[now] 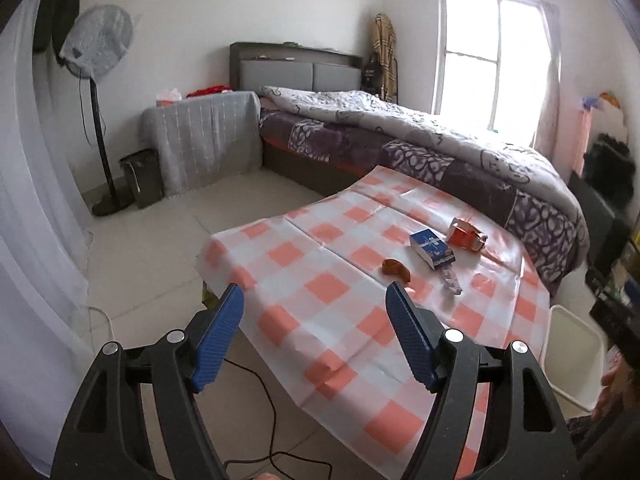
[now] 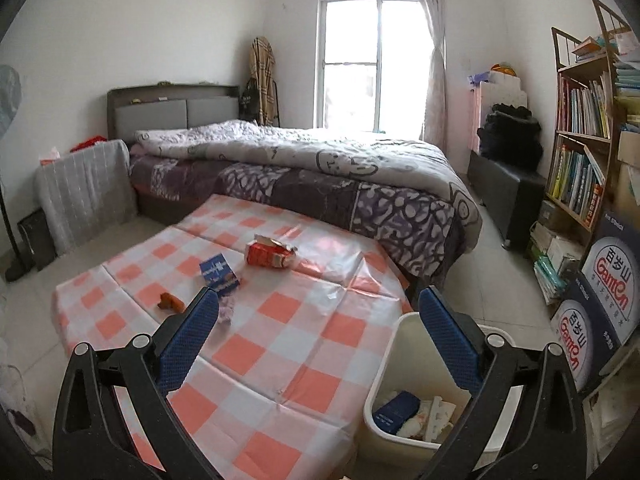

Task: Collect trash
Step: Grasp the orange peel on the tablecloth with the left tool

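Several bits of trash lie on the table's pink-and-white checked cloth: a blue box, a torn red carton, an orange scrap and a small wrapper. My left gripper hangs open over the near left part of the table, with nothing between its fingers. The right wrist view shows the same blue box, red carton, orange scrap and wrapper. My right gripper is wide open and empty, above the table edge and the white bin, which holds a dark blue box and papers.
The white bin stands on the floor at the table's right side. A bed runs behind the table. A bookshelf and printed cartons line the right wall. A fan, a black bin and a floor cable are on the left.
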A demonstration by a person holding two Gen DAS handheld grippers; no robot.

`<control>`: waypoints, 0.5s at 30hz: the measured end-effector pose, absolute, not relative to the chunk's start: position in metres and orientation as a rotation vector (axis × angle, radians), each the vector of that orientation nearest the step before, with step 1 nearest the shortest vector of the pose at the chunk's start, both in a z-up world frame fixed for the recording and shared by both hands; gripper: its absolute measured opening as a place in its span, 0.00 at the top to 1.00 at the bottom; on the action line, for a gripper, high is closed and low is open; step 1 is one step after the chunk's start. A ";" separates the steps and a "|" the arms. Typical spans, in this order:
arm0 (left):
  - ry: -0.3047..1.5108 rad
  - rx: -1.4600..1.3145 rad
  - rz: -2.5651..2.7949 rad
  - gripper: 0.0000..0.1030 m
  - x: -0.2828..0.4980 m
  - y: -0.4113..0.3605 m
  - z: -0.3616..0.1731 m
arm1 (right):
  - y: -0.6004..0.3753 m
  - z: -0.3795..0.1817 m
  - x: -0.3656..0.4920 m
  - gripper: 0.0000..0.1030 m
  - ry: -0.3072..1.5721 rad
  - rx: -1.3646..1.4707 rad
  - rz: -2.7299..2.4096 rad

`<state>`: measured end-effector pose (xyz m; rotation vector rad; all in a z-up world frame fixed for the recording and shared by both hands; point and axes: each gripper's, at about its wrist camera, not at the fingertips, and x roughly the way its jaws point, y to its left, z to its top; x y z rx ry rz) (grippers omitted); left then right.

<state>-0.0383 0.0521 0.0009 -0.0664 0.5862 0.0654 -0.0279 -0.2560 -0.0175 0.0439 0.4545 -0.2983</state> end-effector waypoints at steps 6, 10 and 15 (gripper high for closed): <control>0.598 -0.118 0.067 0.30 -0.039 0.067 0.003 | -0.244 -0.021 -0.025 0.07 0.466 -0.025 -0.304; 0.667 -0.151 0.079 0.30 -0.028 0.075 -0.008 | -0.233 -0.020 -0.022 0.07 0.470 -0.059 -0.266; 0.787 -0.201 0.088 0.30 -0.001 0.083 -0.029 | -0.218 -0.016 -0.009 0.07 0.513 -0.058 -0.192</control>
